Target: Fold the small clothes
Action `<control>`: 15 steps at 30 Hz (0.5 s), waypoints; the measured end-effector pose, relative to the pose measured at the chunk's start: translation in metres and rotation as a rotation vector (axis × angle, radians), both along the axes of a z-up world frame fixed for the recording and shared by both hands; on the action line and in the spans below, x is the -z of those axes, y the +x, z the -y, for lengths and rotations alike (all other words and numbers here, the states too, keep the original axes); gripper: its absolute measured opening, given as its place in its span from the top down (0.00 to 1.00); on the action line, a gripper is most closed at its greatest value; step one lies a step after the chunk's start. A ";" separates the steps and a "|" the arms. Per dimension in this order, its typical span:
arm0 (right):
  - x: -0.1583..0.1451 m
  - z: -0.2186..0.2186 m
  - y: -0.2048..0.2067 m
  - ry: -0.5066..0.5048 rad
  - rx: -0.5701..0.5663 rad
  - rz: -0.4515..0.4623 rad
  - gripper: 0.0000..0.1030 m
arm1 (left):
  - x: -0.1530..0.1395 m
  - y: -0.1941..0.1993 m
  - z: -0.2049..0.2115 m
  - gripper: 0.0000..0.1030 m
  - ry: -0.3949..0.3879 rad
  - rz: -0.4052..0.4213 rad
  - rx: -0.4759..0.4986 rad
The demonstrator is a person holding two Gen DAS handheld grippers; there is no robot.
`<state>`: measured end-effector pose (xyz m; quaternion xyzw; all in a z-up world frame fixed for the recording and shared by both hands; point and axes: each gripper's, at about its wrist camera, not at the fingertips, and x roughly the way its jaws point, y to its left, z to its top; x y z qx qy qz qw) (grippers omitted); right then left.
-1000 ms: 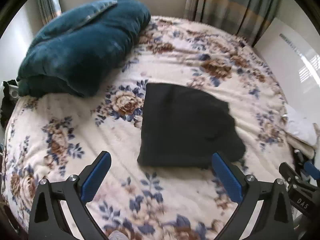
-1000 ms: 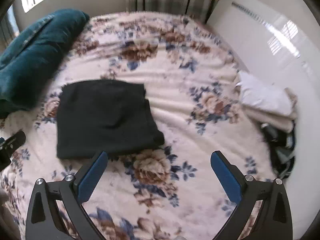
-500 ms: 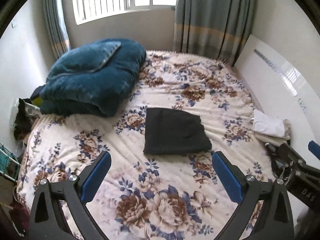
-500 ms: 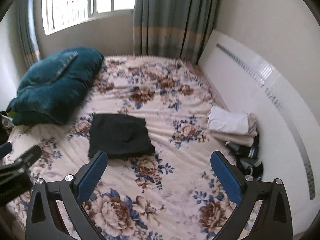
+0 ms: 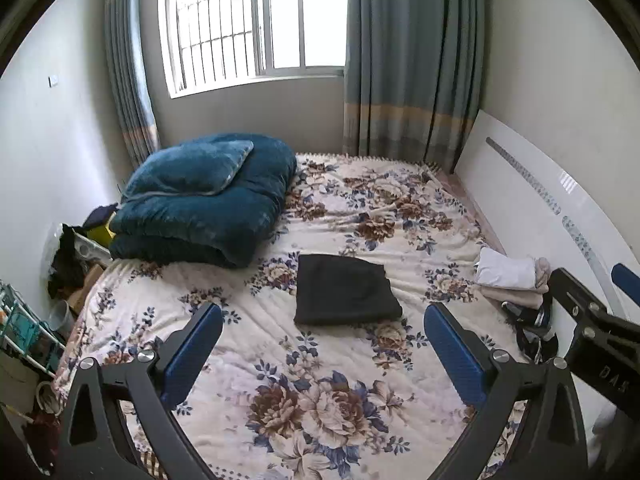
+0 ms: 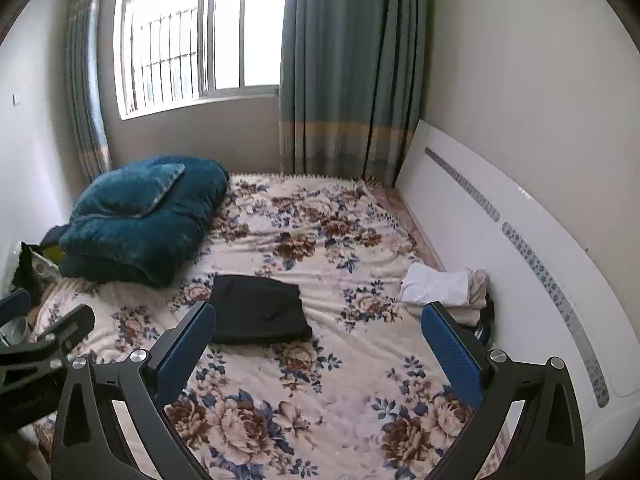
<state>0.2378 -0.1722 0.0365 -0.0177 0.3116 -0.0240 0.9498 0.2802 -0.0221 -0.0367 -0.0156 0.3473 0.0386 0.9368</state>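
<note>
Both hand-held grippers, left (image 5: 323, 338) and right (image 6: 318, 336), jaws wide and empty, have pulled well back from the folded black garment (image 5: 344, 290) lying mid-bed (image 5: 320, 400), suggesting this fold is finished.

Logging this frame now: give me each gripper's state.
Left gripper: open, holding nothing.
Right gripper: open, holding nothing.
</note>
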 end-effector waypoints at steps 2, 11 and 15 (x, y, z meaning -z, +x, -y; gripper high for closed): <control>-0.010 0.002 -0.011 0.001 -0.006 0.017 0.00 | -0.005 -0.008 0.002 0.00 -0.007 0.003 0.002; -0.032 0.008 -0.044 -0.003 -0.025 0.040 0.00 | -0.018 -0.027 0.003 0.00 -0.038 0.009 -0.014; -0.037 0.008 -0.050 -0.007 -0.031 0.049 0.00 | -0.021 -0.033 0.000 0.00 -0.036 0.017 -0.038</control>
